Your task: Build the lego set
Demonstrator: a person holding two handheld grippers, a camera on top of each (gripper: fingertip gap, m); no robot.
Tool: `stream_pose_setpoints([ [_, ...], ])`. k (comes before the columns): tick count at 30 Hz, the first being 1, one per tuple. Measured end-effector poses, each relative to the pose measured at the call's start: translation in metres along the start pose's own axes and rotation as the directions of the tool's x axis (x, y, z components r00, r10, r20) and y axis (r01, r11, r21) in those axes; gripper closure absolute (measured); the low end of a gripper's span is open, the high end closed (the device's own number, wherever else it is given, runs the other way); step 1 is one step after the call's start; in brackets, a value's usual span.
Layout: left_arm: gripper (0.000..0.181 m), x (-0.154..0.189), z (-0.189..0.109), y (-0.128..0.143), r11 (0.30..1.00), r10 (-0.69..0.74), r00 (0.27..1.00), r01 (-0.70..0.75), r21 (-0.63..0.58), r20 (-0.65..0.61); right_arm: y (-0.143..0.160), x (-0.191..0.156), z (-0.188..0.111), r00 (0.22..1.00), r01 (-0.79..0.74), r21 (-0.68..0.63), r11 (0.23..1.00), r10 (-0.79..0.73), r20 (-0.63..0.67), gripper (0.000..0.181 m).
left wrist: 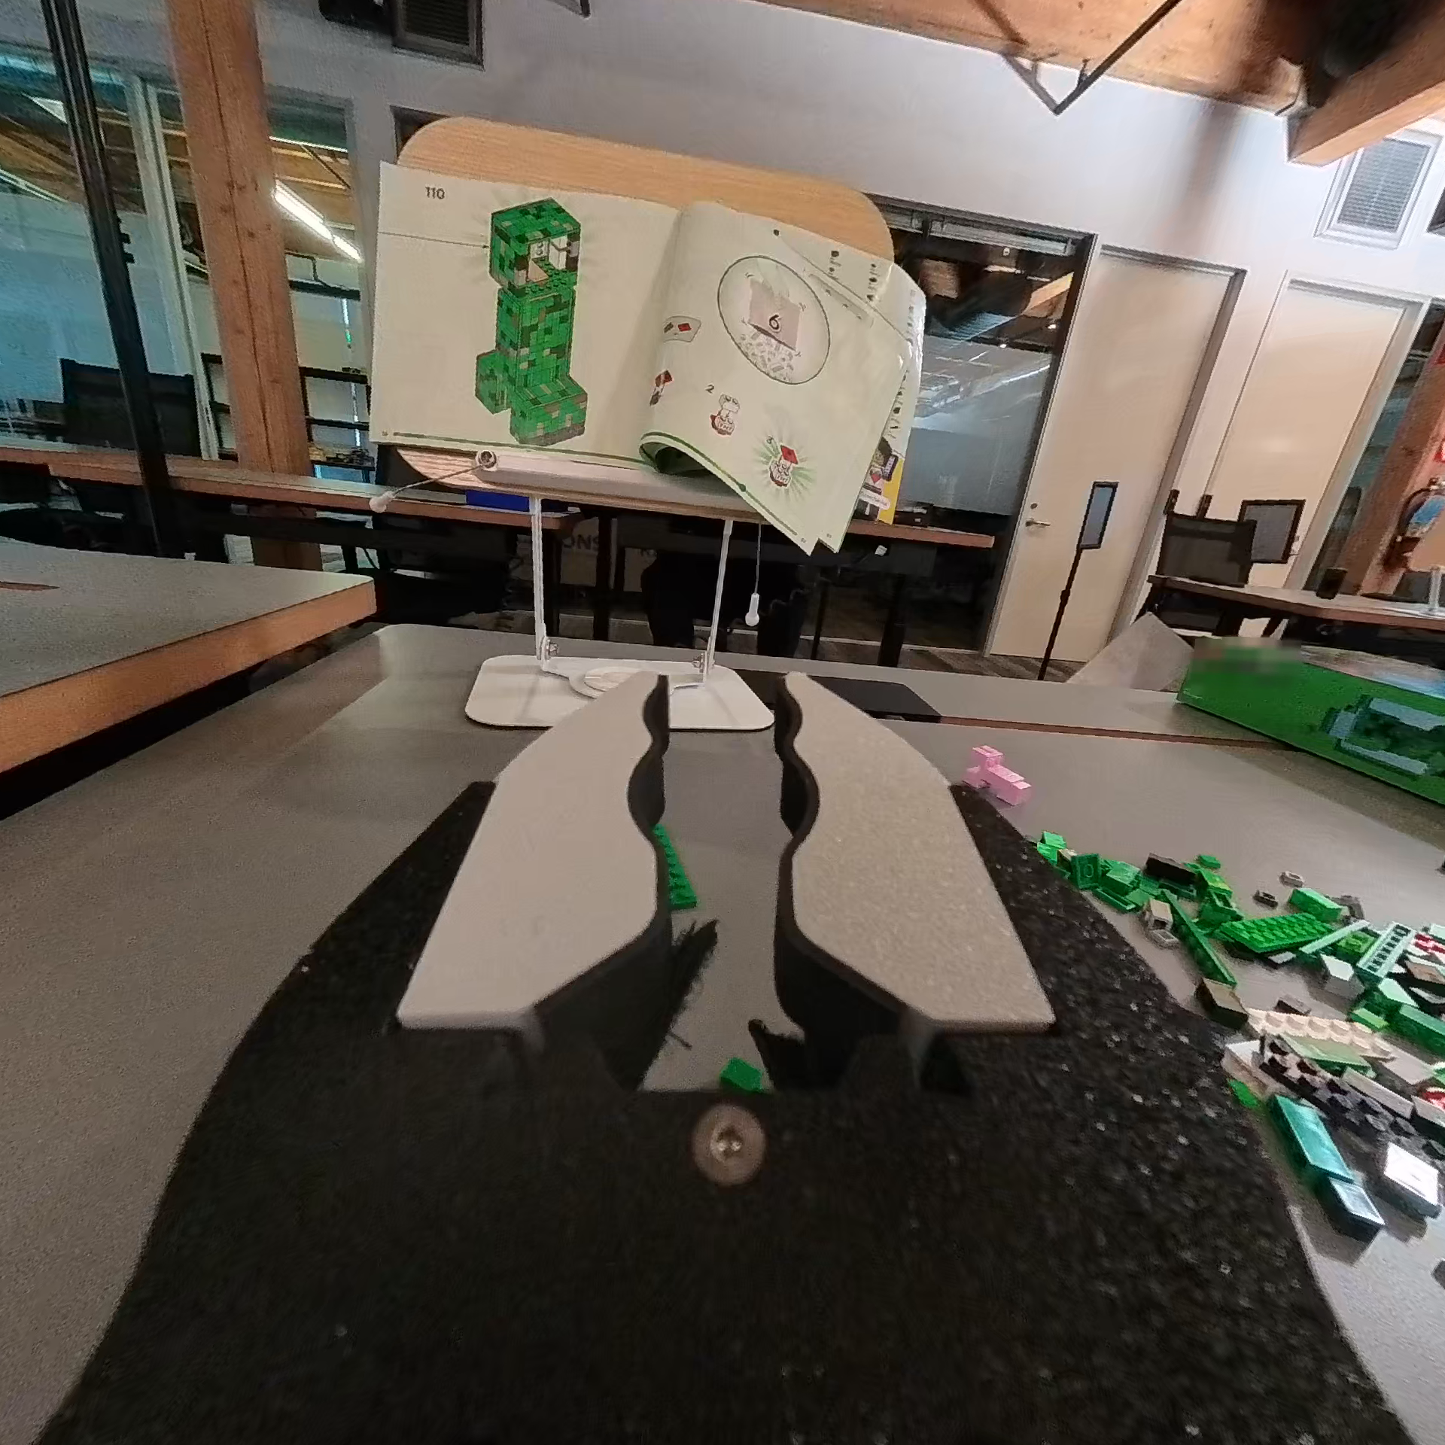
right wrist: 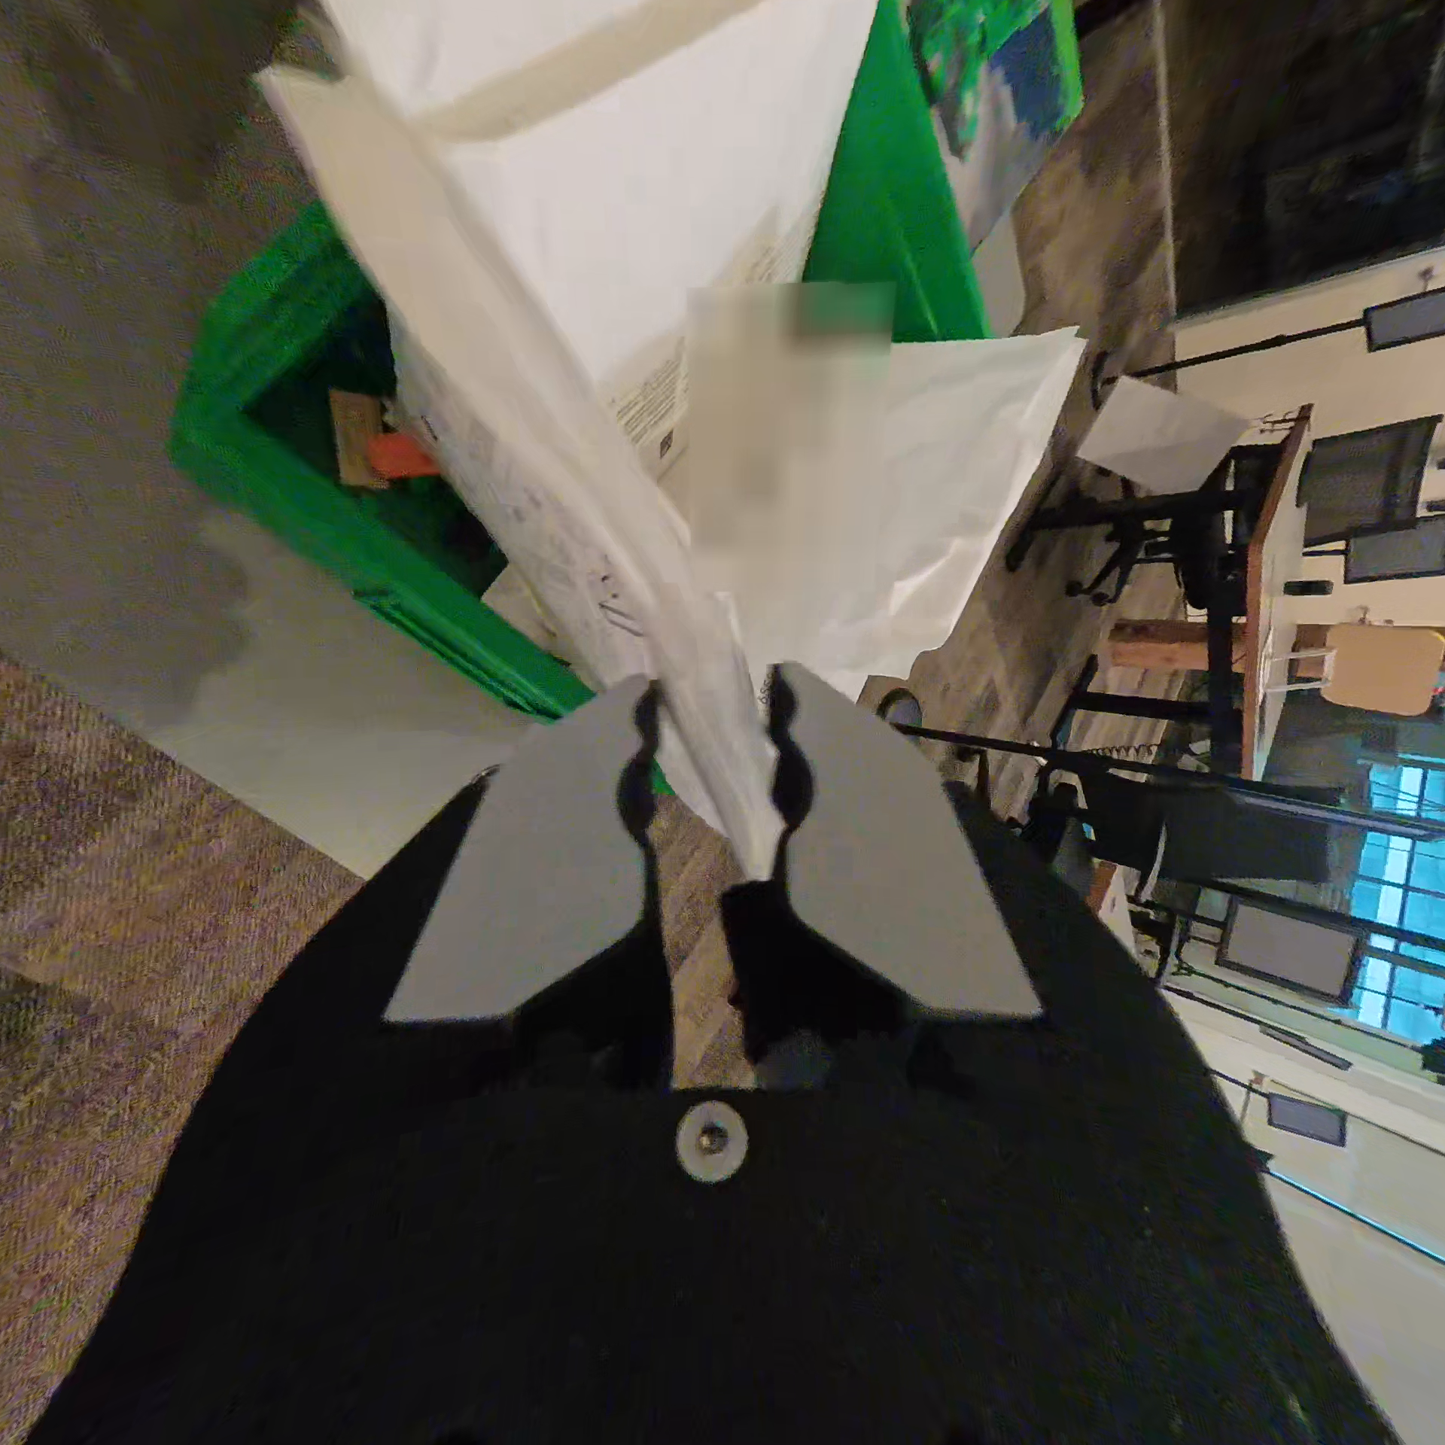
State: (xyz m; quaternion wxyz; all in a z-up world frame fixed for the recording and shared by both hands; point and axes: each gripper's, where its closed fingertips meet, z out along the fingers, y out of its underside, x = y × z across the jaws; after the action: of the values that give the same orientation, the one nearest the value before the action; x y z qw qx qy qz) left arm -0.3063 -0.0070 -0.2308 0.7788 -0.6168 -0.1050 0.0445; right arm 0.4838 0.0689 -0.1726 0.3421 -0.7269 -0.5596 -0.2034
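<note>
Closest to the lens in the left wrist view, the left gripper (left wrist: pixel 721 708) hangs low over the grey table (left wrist: pixel 234 899), its jaws parted and holding nothing; a green plate (left wrist: pixel 674 868) lies on the table just under the left finger. Right of that gripper sits the loose pile of bricks (left wrist: pixel 1282 977), mostly green with some black and white, with a small pink piece (left wrist: pixel 995 774) beyond it. Behind the gripper stands a white book stand (left wrist: pixel 618 696) carrying the open instruction booklet (left wrist: pixel 594 336), whose right-hand pages curl over and droop past the ledge.

In the right wrist view, the right gripper (right wrist: pixel 711 688) is pinched on a white paper bag (right wrist: pixel 704 719), its crumpled neck caught between the jaws. Past the bag is the green set box (right wrist: pixel 328 508), open, with a small orange tool (right wrist: pixel 399 457) inside it.

My reading is that a fresh bag of parts is being brought to the table. To do this well, carry the bag clear of the box and tip it out beside the existing pile, not onto it, so new bricks stay sorted. The sagging pages probably want flattening first.
</note>
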Motion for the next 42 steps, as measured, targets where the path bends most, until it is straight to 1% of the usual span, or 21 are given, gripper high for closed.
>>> stream_pose_setpoints([
  [1,0.157,0.000,0.000,0.000,1.000,-0.001,1.000,0.001,0.000,-0.001,0.002,0.001,0.000,1.000,0.017,-0.019,1.000,-0.017,-0.001,0.168],
  [4,0.157,0.000,0.000,0.000,1.000,-0.005,1.000,0.005,0.000,-0.004,0.002,0.028,-0.019,0.995,-0.045,-0.028,0.999,0.042,-0.085,0.178],
  [6,0.158,0.001,0.000,0.000,1.000,-0.009,1.000,0.009,0.001,-0.007,-0.008,0.062,-0.046,0.961,-0.204,0.070,0.977,0.213,-0.174,0.178],
  [7,0.158,0.001,0.000,0.000,1.000,-0.011,1.000,0.011,0.001,-0.007,-0.015,0.077,-0.059,0.932,-0.289,0.135,0.948,0.310,-0.185,0.178],
  [9,0.158,0.001,-0.001,0.000,1.000,-0.014,1.000,0.014,0.003,-0.010,-0.035,0.098,-0.075,0.886,-0.372,0.270,0.888,0.426,-0.180,0.179],
  [10,0.159,0.001,-0.001,0.000,1.000,-0.015,1.000,0.015,0.004,-0.011,-0.043,0.107,-0.076,0.858,-0.402,0.308,0.862,0.472,-0.201,0.179],
  [12,0.159,0.001,-0.001,-0.001,1.000,-0.016,1.000,0.016,0.004,-0.011,-0.054,0.113,-0.063,0.814,-0.449,0.306,0.840,0.525,-0.248,0.178],
  [15,0.159,0.001,-0.001,-0.001,1.000,-0.020,1.000,0.020,0.008,-0.012,-0.066,0.101,-0.028,0.802,-0.444,0.240,0.863,0.503,-0.323,0.178],
  [17,0.160,0.000,-0.001,-0.001,1.000,-0.023,1.000,0.023,0.008,-0.010,-0.074,0.100,-0.027,0.776,-0.442,0.274,0.854,0.517,-0.361,0.178],
  [18,0.160,0.000,-0.001,-0.001,1.000,-0.025,1.000,0.025,0.008,-0.008,-0.080,0.102,-0.035,0.757,-0.457,0.329,0.826,0.556,-0.344,0.178],
  [21,0.160,0.000,-0.002,-0.001,1.000,-0.025,1.000,0.025,0.009,-0.007,-0.093,0.118,-0.085,0.694,-0.465,0.501,0.730,0.651,-0.306,0.179],
  [23,0.160,0.000,-0.002,-0.001,1.000,-0.026,1.000,0.026,0.009,-0.008,-0.094,0.130,-0.108,0.666,-0.450,0.536,0.715,0.668,-0.333,0.179],
  [24,0.160,0.000,-0.001,-0.001,1.000,-0.026,1.000,0.027,0.008,-0.009,-0.093,0.133,-0.111,0.655,-0.451,0.525,0.722,0.667,-0.355,0.179],
  [26,0.161,0.000,-0.001,-0.001,1.000,-0.029,0.999,0.029,0.008,-0.013,-0.092,0.135,-0.104,0.640,-0.473,0.515,0.715,0.680,-0.357,0.179],
  [27,0.161,0.000,-0.001,-0.001,1.000,-0.030,0.999,0.030,0.007,-0.015,-0.093,0.132,-0.097,0.627,-0.498,0.530,0.686,0.707,-0.327,0.179],
  [30,0.161,0.001,-0.001,-0.001,1.000,-0.027,0.999,0.027,0.004,-0.016,-0.092,0.115,-0.068,0.549,-0.610,0.585,0.534,0.817,-0.175,0.179],
  [32,0.161,0.001,-0.002,-0.001,1.000,-0.028,1.000,0.028,0.007,-0.013,-0.081,0.098,-0.040,0.473,-0.693,0.563,0.450,0.873,-0.116,0.179],
  [34,0.161,0.000,-0.002,-0.001,0.999,-0.034,0.999,0.035,0.010,-0.012,-0.061,0.080,-0.009,0.407,-0.770,0.476,0.425,0.902,-0.146,0.179],
  [36,0.161,0.000,-0.002,-0.001,0.999,-0.041,0.999,0.041,0.009,-0.017,-0.041,0.061,0.013,0.377,-0.819,0.369,0.440,0.897,-0.231,0.179],
  [38,0.162,0.000,-0.002,-0.001,0.999,-0.045,0.999,0.045,0.007,-0.022,-0.036,0.044,0.028,0.409,-0.832,0.289,0.474,0.875,-0.258,0.179],
  [42,0.162,0.001,-0.001,-0.001,0.999,-0.050,0.998,0.050,0.006,-0.028,-0.059,0.013,0.057,0.608,-0.767,0.146,0.625,0.781,-0.144,0.176],
])
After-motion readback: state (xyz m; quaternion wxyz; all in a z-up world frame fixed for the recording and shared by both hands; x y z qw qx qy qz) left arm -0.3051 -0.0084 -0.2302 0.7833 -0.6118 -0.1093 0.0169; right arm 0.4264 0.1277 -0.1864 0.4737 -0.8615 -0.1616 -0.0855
